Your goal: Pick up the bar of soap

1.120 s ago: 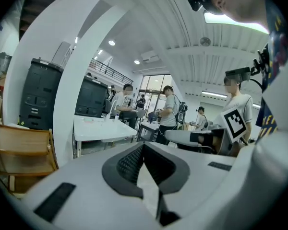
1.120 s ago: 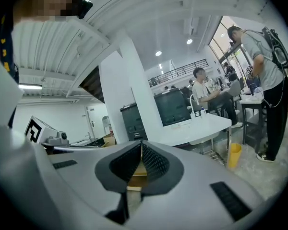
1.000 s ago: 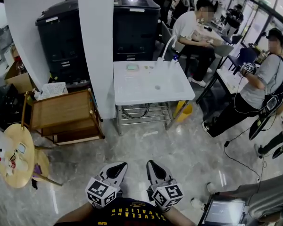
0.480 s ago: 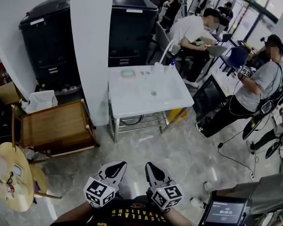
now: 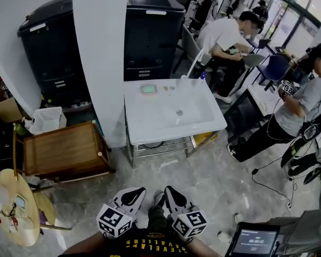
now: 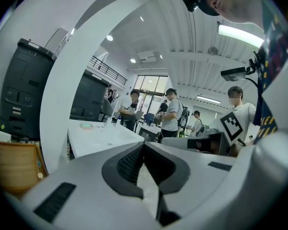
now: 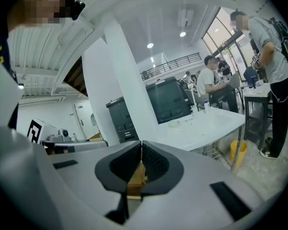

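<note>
The bar of soap (image 5: 148, 89) is a small green block in a dish at the back left of the white sink table (image 5: 203, 122), far ahead of me. It also shows as a pale green spot on the tabletop in the left gripper view (image 6: 86, 125) and in the right gripper view (image 7: 175, 124). Both grippers hang low at my waist, well short of the table. My left gripper (image 5: 135, 190) (image 6: 144, 145) has its jaws together with nothing between them. My right gripper (image 5: 171, 189) (image 7: 141, 143) is likewise shut and holds nothing.
A white pillar (image 5: 99, 52) stands left of the table, with black machines (image 5: 150, 31) behind it. A wooden cabinet (image 5: 64, 149) and a round wooden table (image 5: 10, 208) sit at the left. One person sits (image 5: 224, 36) and another stands (image 5: 305, 95) at the right. A screen (image 5: 254, 241) lies on the floor.
The table and pillar have drifted slightly in the head view as the person moves forward; a shoe now shows between the grippers. Both grippers stay shut at the waist.
</note>
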### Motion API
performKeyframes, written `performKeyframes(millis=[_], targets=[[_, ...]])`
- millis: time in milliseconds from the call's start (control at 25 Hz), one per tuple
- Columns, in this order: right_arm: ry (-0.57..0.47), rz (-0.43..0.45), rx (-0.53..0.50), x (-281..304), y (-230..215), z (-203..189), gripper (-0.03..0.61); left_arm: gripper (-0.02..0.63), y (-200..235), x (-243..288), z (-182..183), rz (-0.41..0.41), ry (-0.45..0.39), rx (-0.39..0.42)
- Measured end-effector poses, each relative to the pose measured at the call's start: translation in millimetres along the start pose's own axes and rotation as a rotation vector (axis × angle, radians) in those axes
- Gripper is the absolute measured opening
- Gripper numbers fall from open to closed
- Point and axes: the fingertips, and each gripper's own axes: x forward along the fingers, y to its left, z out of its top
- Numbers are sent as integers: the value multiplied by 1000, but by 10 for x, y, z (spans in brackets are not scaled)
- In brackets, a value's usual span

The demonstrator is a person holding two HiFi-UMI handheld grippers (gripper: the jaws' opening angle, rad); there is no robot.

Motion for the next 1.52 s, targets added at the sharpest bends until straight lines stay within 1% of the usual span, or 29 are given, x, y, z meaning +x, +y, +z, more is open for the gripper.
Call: performKeyframes(millis=[160, 320, 520, 720, 920, 1120, 1320, 1520], targets=[[-21, 54, 4, 320, -242, 219, 18, 11, 221, 296, 175, 50, -6, 24], [-46, 86, -6, 562, -624, 601, 18, 11, 315, 752, 442, 83, -21, 44], [-55, 102, -2, 753, -1184, 986, 18, 11, 299, 1390, 731, 98, -33, 74], [-61, 104, 5, 865, -1695, 1282, 18, 11, 314, 1938, 900, 118, -36, 63], [-56, 118, 35, 957, -2033, 1374, 18, 11, 269, 2308, 915, 122, -13, 63], [-62, 120, 77, 1048, -2245, 1409, 18, 11, 328, 2498, 953, 142, 5, 76], [-68, 105, 89, 1165, -2397, 1494, 18, 11, 391, 2696, 998, 117, 21, 82], [-68, 79, 94, 1370, -2491, 1544, 18, 11, 610, 2820, 1040, 102, 19, 74]])
